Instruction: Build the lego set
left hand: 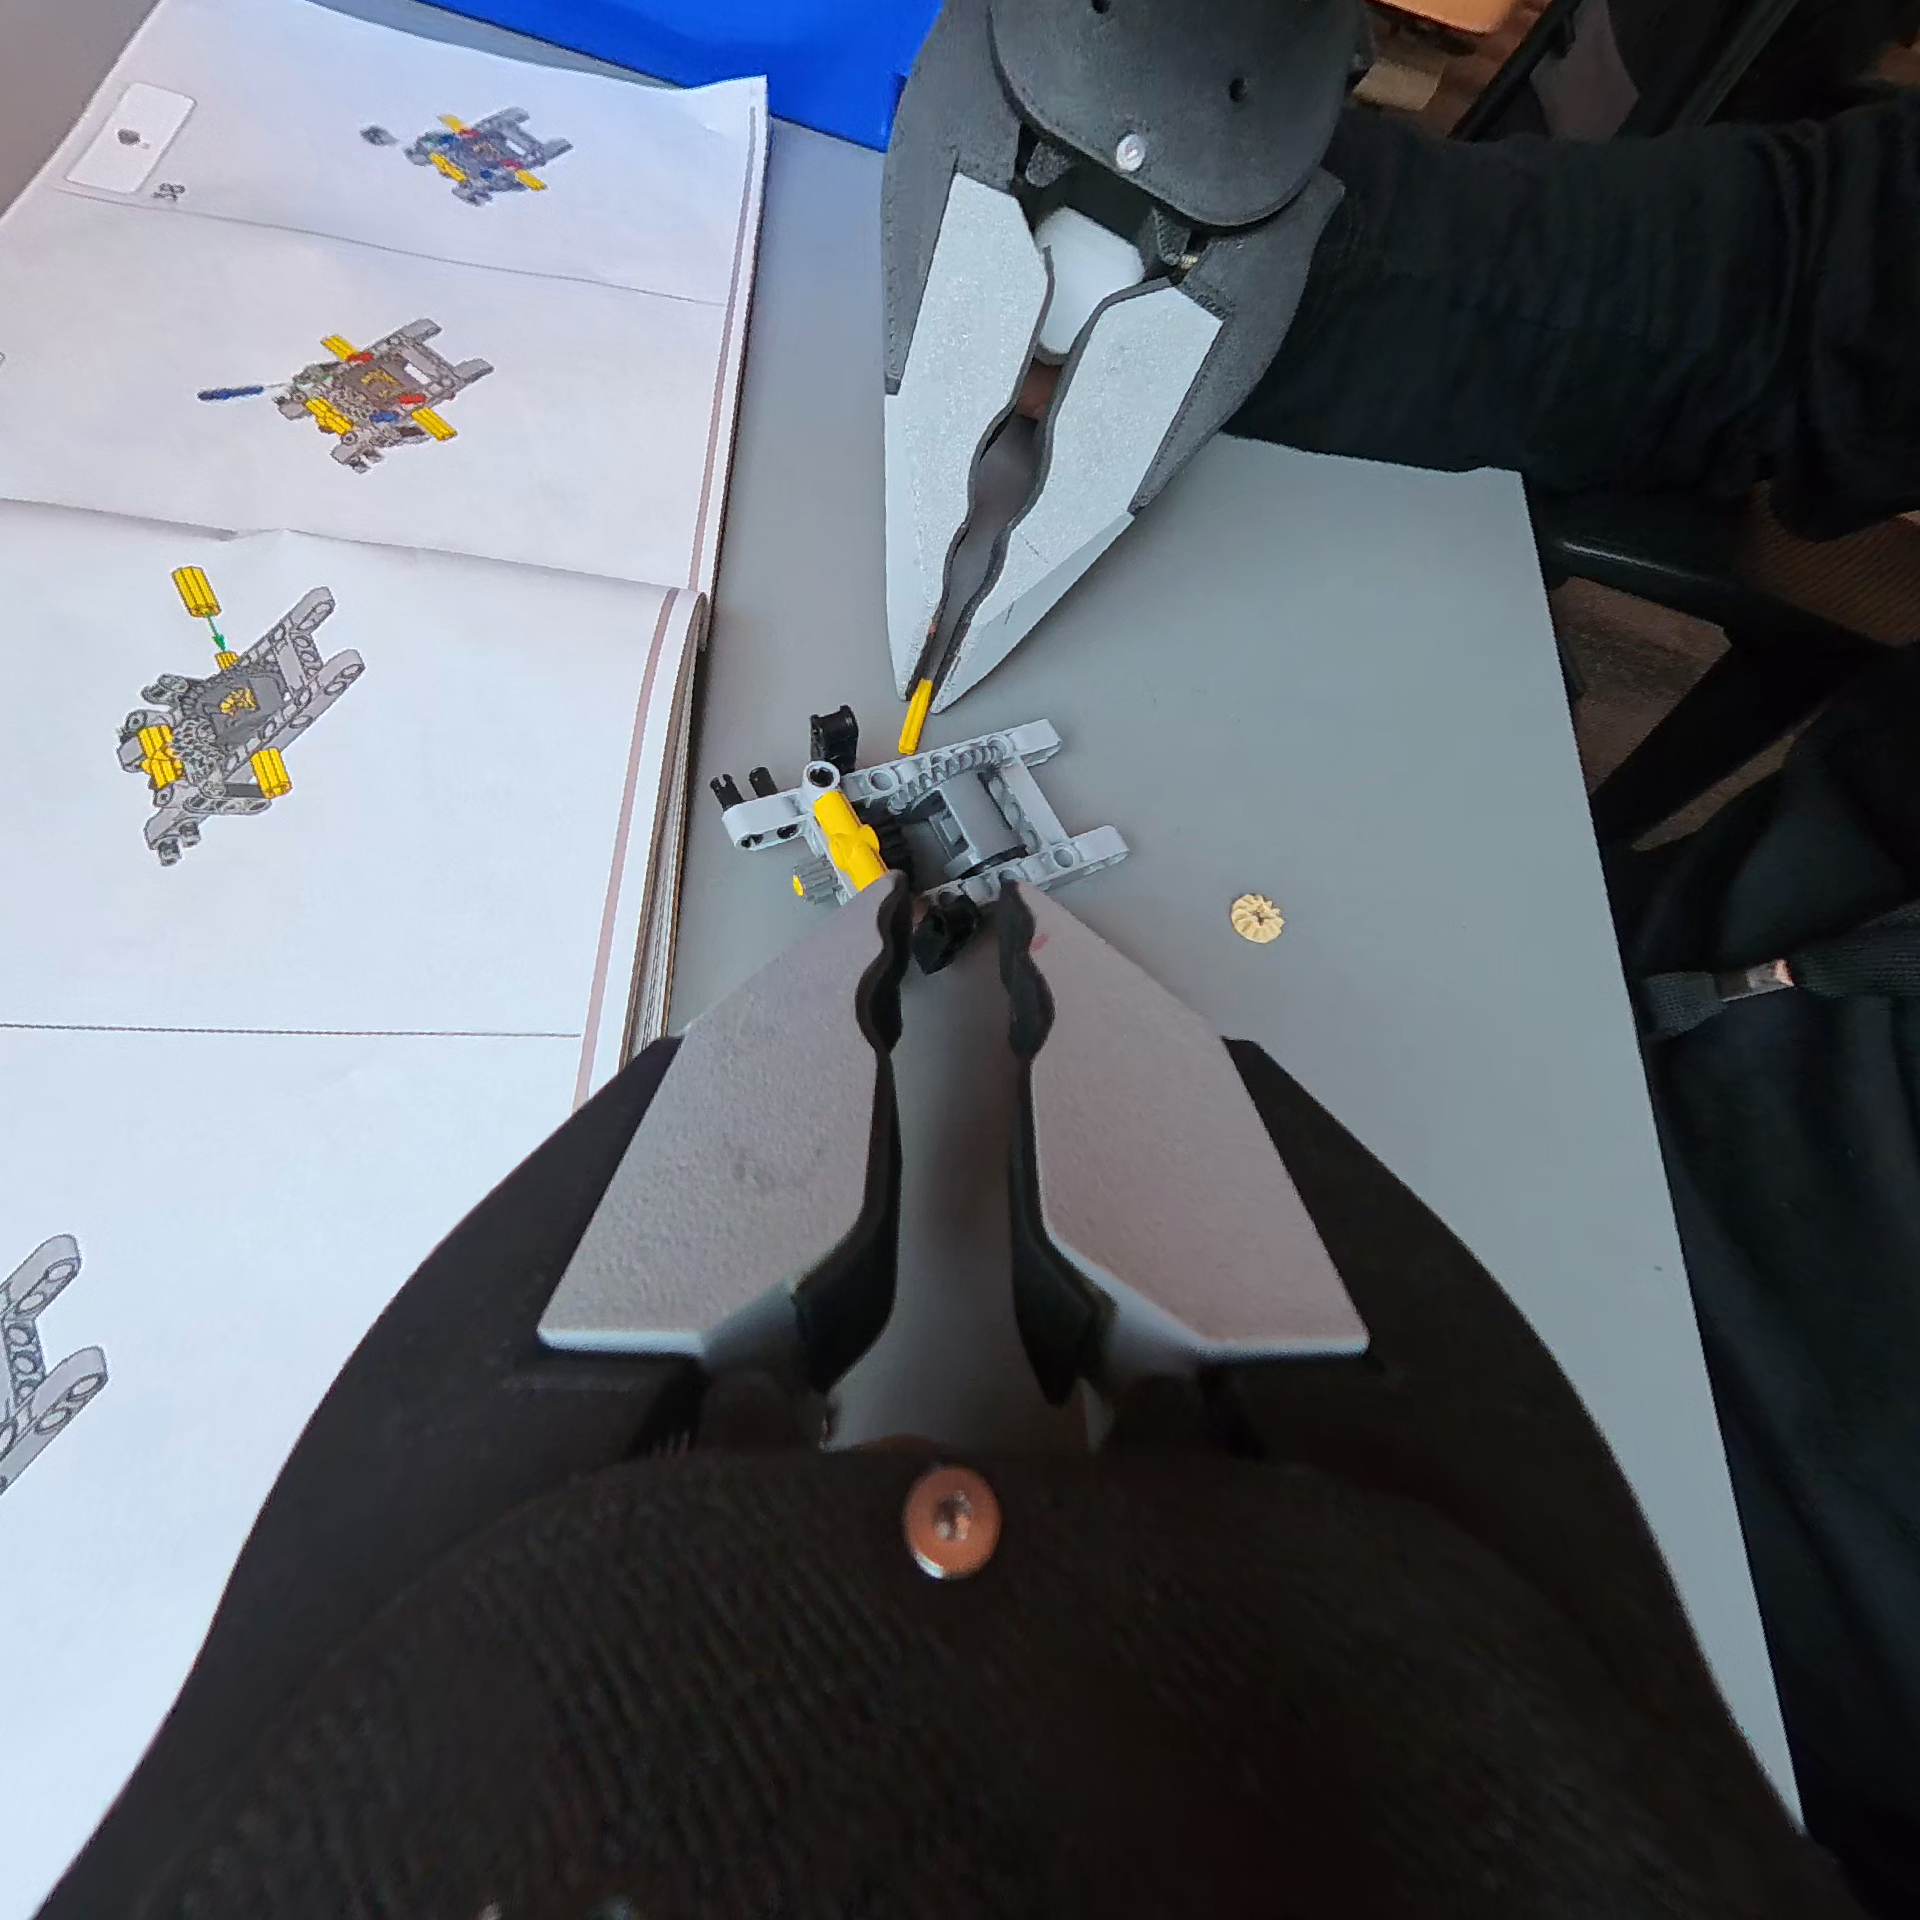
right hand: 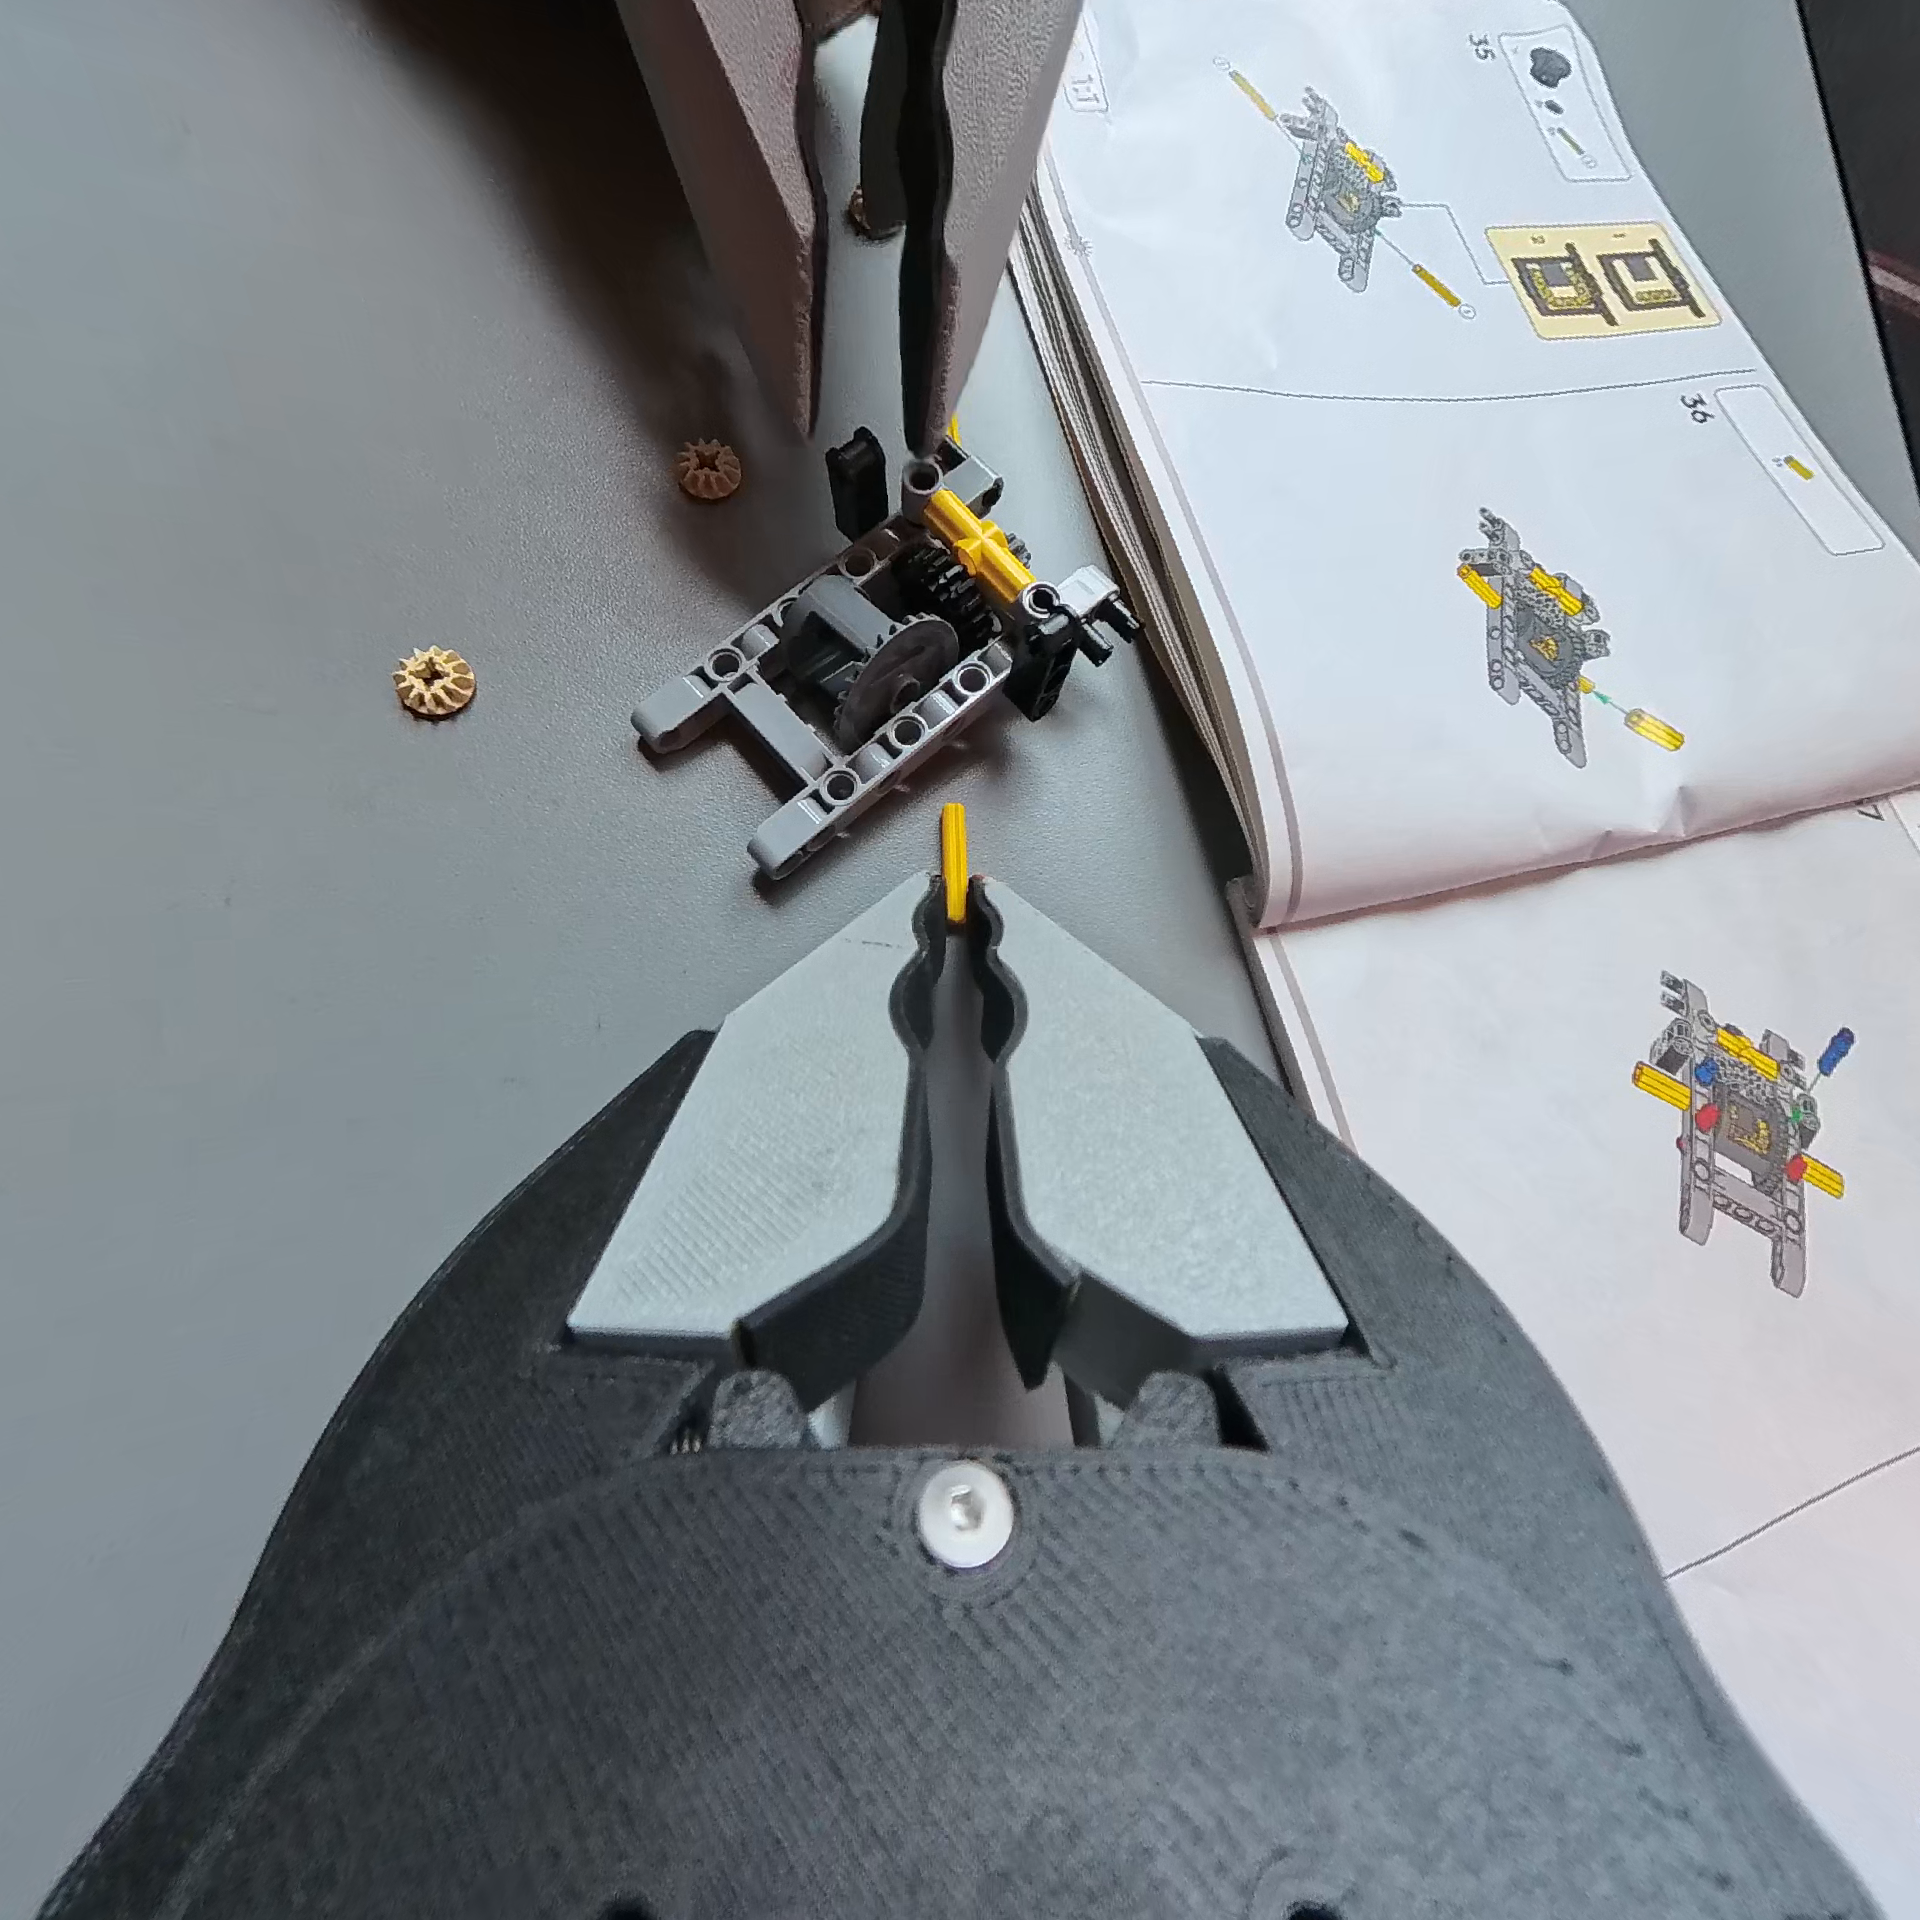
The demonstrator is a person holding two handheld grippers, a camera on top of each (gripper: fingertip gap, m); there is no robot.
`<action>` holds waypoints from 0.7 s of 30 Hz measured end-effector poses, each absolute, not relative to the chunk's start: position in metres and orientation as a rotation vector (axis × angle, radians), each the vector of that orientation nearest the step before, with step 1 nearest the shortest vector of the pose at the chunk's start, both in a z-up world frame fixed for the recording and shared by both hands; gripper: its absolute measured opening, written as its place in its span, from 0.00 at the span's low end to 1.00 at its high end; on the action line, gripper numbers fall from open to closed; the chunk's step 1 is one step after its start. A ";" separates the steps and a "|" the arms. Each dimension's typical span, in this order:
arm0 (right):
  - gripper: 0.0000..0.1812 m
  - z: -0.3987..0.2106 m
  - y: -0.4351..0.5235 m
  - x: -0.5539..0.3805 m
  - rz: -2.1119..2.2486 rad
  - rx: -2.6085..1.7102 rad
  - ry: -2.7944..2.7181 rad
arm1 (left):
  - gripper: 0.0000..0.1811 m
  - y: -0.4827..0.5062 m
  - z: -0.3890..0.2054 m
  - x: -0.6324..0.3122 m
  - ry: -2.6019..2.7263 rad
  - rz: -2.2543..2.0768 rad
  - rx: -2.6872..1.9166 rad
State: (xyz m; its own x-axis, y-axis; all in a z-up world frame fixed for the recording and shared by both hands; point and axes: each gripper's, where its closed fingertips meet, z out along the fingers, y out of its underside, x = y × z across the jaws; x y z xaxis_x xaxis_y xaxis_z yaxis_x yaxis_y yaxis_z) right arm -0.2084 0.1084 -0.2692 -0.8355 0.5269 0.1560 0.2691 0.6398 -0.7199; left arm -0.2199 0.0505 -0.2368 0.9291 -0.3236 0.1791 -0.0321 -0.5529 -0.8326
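A grey lego frame assembly (left hand: pixel 997 805) with black gears and a yellow cross piece lies on the grey table (left hand: pixel 1351 727) beside the manual; it also shows in the right wrist view (right hand: pixel 748 675). My left gripper (left hand: pixel 951 899) grips the assembly's near end, with a black connector between its tips; in the right wrist view it (right hand: pixel 883 447) comes in from the top. My right gripper (right hand: pixel 953 883) is shut on a thin yellow axle (right hand: pixel 953 857). The axle's free end points at the frame's side beam, a short gap away. In the left wrist view the right gripper (left hand: pixel 935 681) and the axle (left hand: pixel 914 719) are on the far side.
An open instruction booklet (left hand: pixel 312 644) (right hand: pixel 1455 499) lies along one side of the assembly. Two tan gears (right hand: pixel 434 681) (right hand: pixel 707 468) lie loose on the table; one shows in the left wrist view (left hand: pixel 1257 920). A blue box (left hand: pixel 727 42) stands at the back. The table edge (left hand: pixel 1558 644) is close by. My hands' fingertips stand some 8 cm from each other.
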 end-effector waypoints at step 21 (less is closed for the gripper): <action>0.09 -0.247 0.102 -0.207 1.104 -0.548 -2.367 | 0.07 0.032 -0.216 -0.229 0.303 -0.181 -1.976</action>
